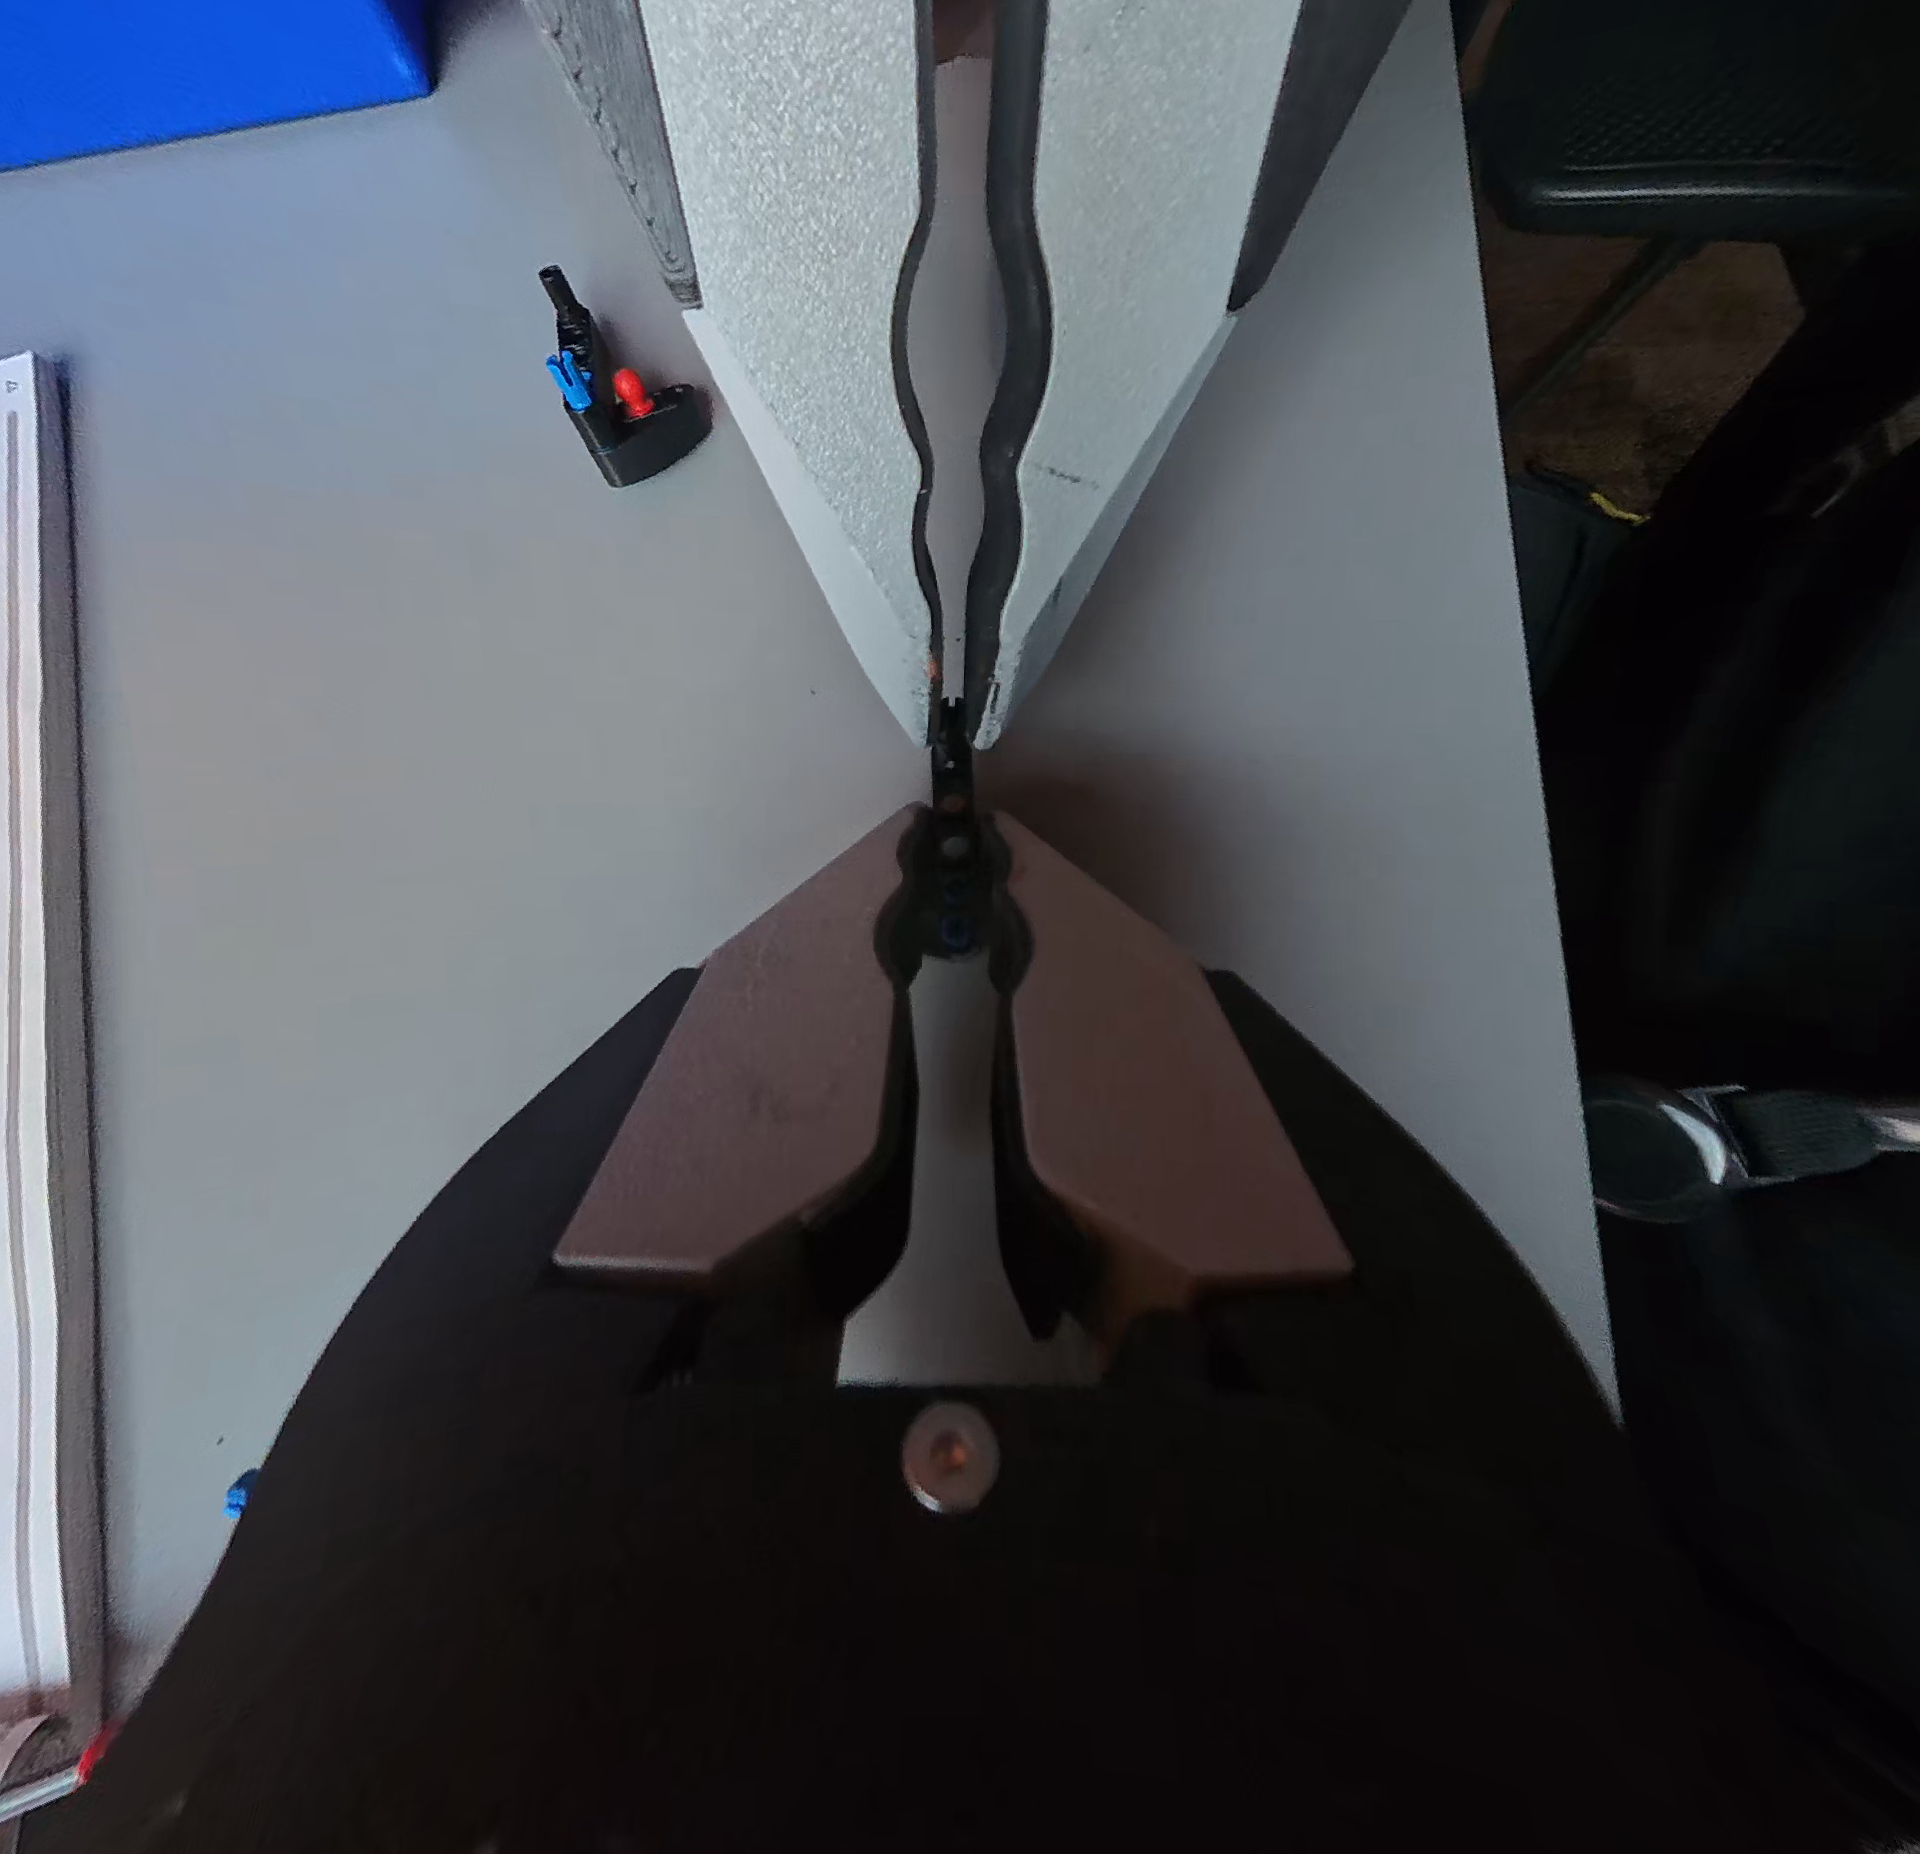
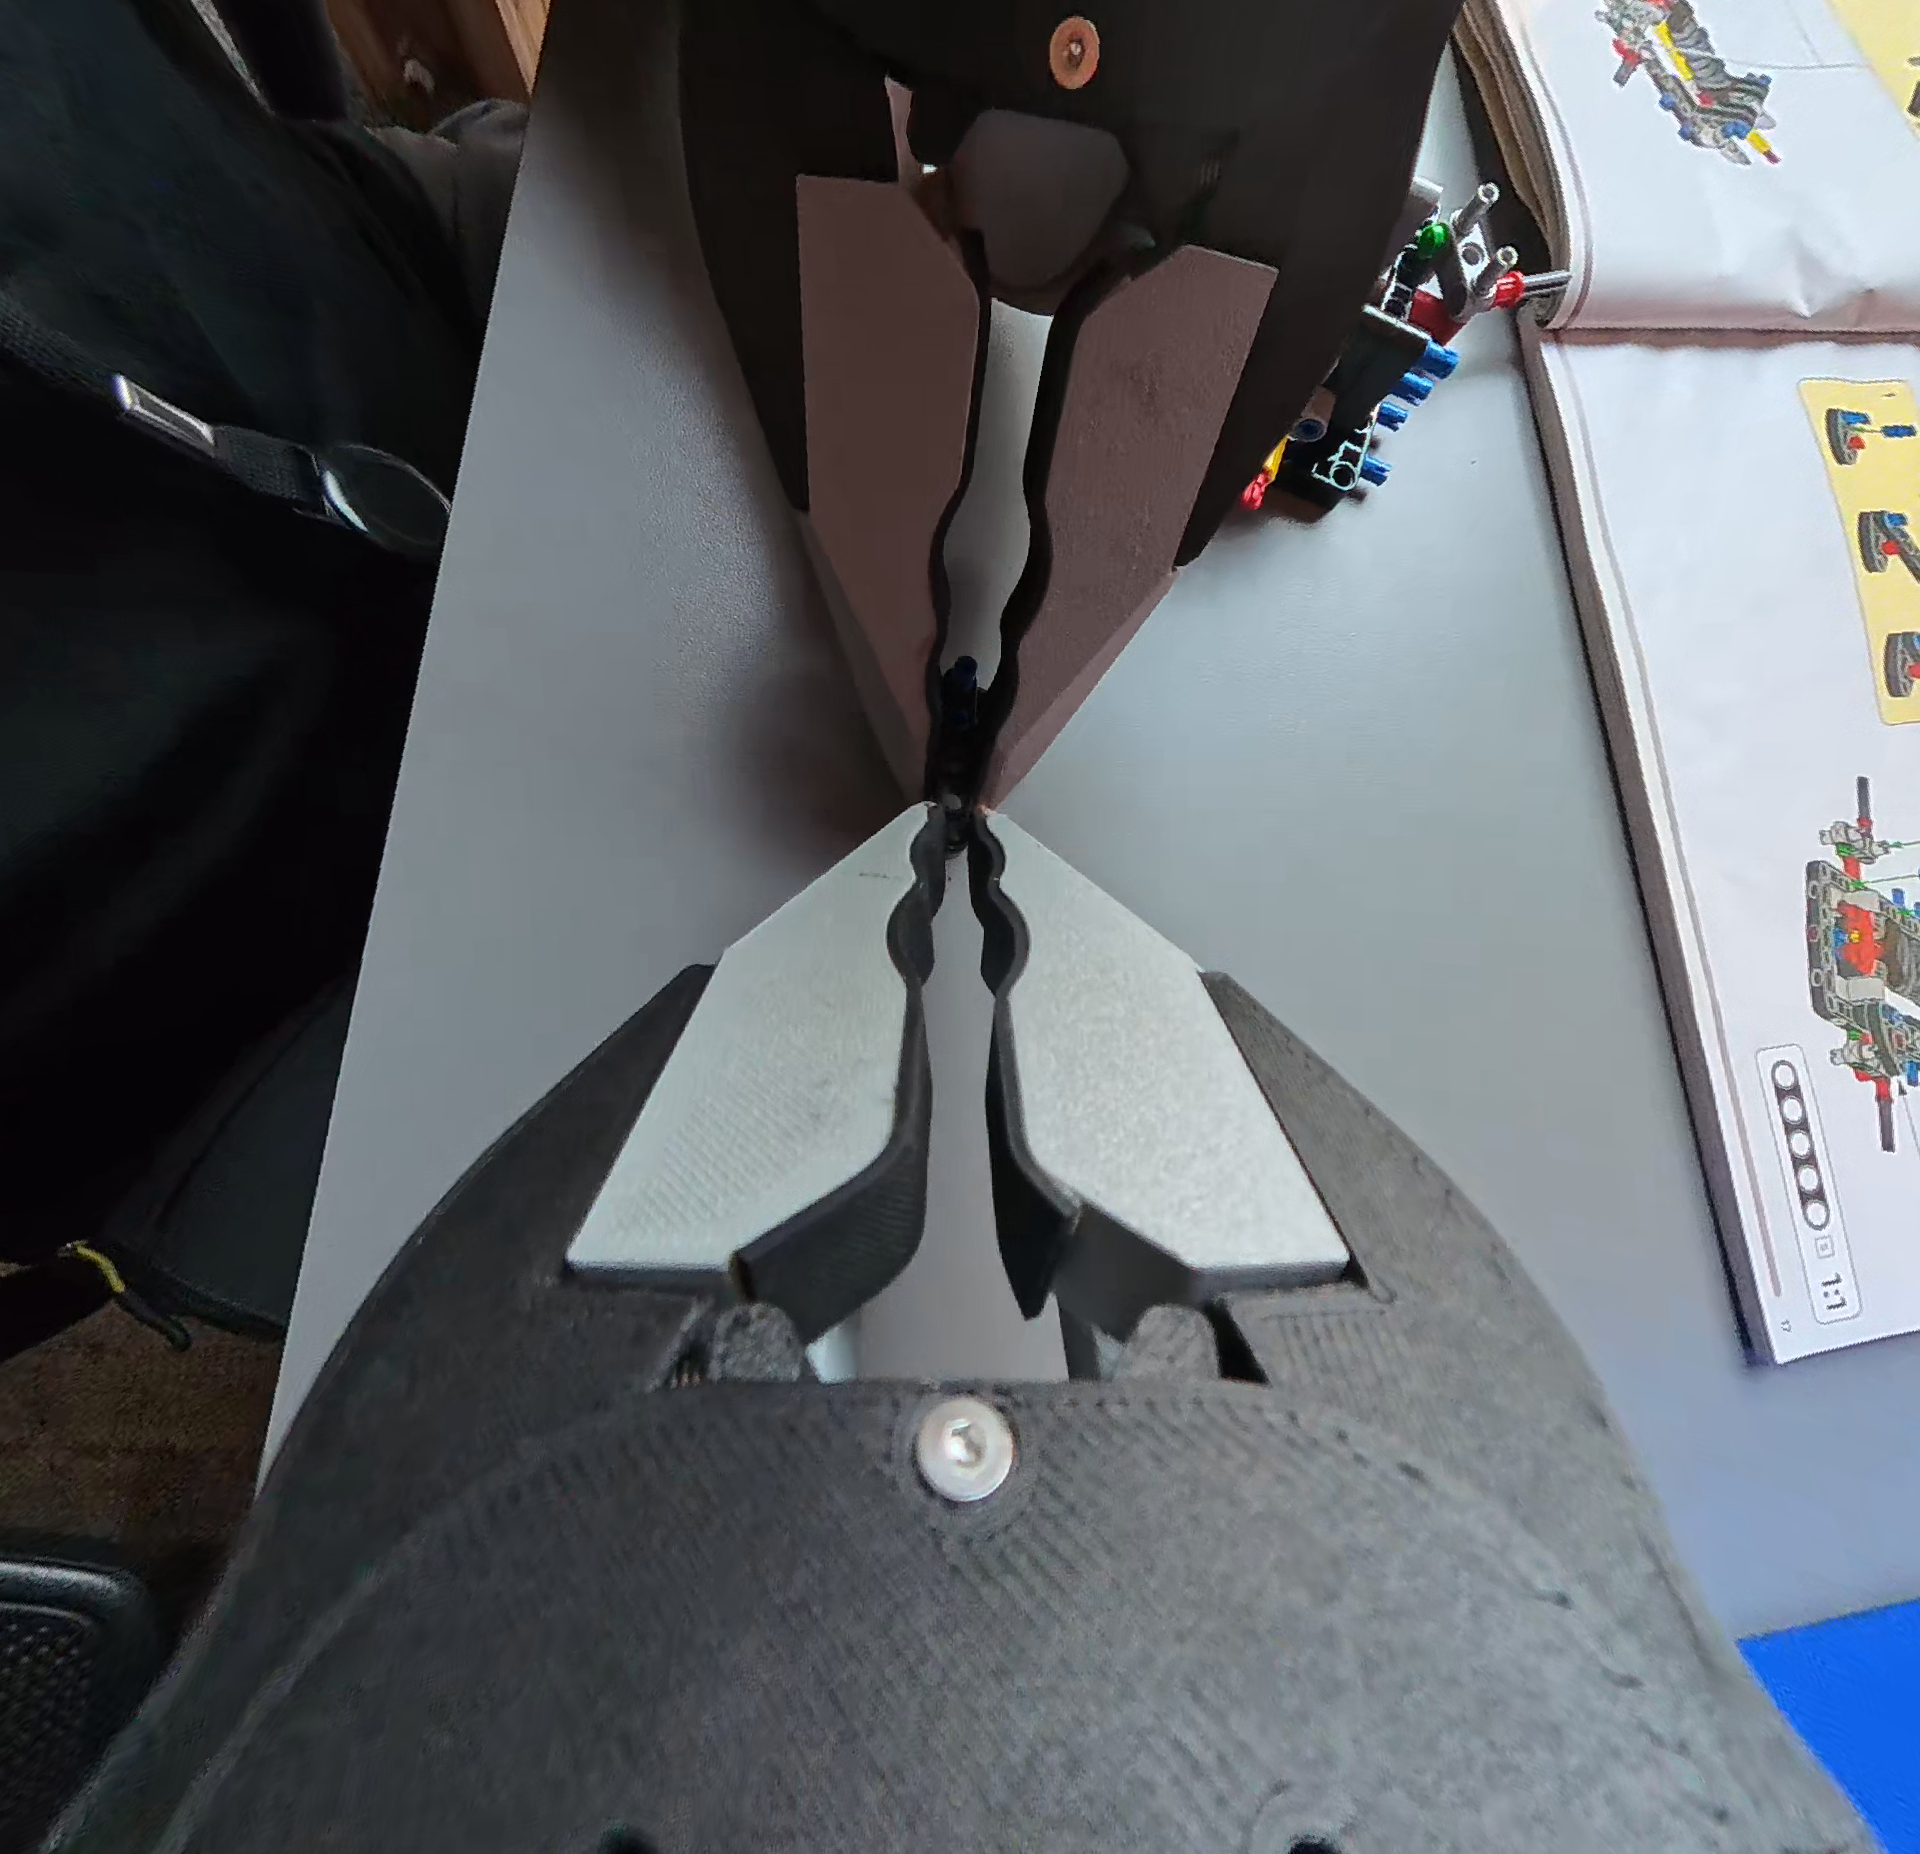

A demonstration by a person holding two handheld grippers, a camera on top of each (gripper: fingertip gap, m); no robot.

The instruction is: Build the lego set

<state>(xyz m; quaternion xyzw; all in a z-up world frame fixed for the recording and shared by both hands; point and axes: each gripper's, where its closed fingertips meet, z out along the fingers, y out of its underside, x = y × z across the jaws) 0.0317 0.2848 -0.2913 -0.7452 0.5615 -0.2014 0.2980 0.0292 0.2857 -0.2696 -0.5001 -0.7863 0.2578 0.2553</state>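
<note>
My left gripper, with brown fingers, is shut on a black lego beam that has round holes and a blue pin in it. My right gripper, with grey fingers, comes in from the top, tip to tip with the left. It is shut on a small black pin that touches the beam's end. In the right wrist view the right gripper is at the bottom, the left gripper is above it, and the beam sits between the brown fingers. Both are held above the grey table.
A small black piece with blue and red pins lies on the table to the left. A blue bin, an open instruction booklet and a partly built lego assembly are nearby. The table edge, a chair and a bag are close. Less than 4 cm separates the two grippers' tips.
</note>
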